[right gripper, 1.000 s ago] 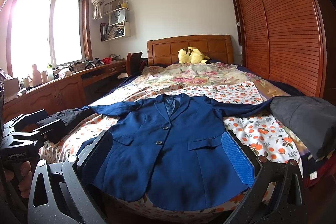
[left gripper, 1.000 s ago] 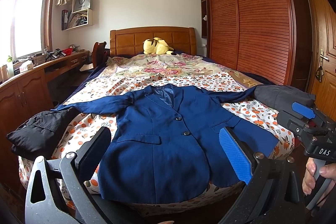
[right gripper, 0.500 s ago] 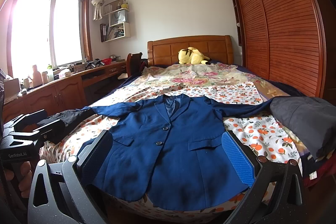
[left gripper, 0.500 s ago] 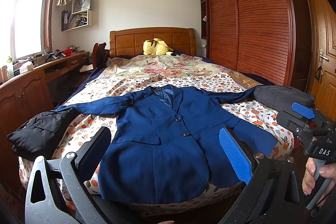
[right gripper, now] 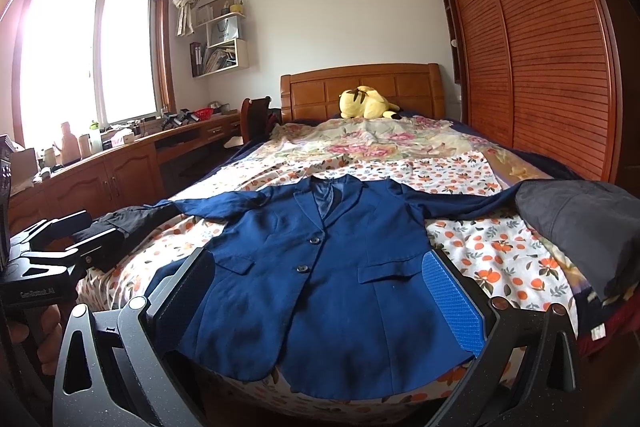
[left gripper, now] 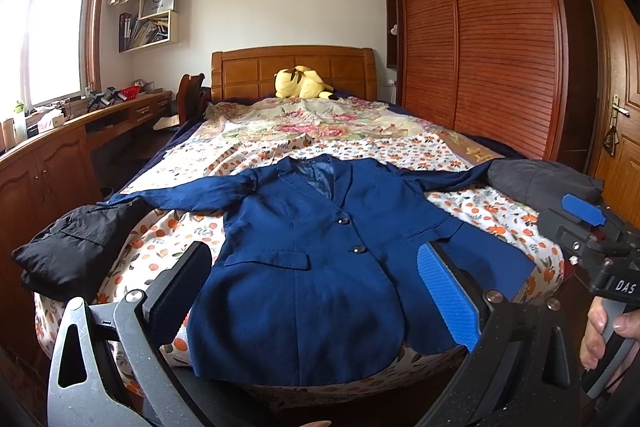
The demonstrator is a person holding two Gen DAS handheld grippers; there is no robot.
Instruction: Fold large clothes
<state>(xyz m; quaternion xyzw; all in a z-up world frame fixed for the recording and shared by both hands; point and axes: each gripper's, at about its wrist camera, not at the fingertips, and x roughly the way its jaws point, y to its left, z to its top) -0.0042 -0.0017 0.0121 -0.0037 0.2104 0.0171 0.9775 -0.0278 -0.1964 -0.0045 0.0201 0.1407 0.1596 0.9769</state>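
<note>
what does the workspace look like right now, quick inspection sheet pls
surface: bed with an orange-print cover.
job's things: blue blazer spread flat, front up, sleeves out to both sides, hem over the near edge; not yet folded.
clutter: black garment by one sleeve end, grey garment over the other; yellow plush toy at the headboard.
grippers: left gripper open, empty, short of the hem; right gripper likewise.
cables: nothing seen.
surroundings: slatted wardrobe, desk under the window, wall shelves.
</note>
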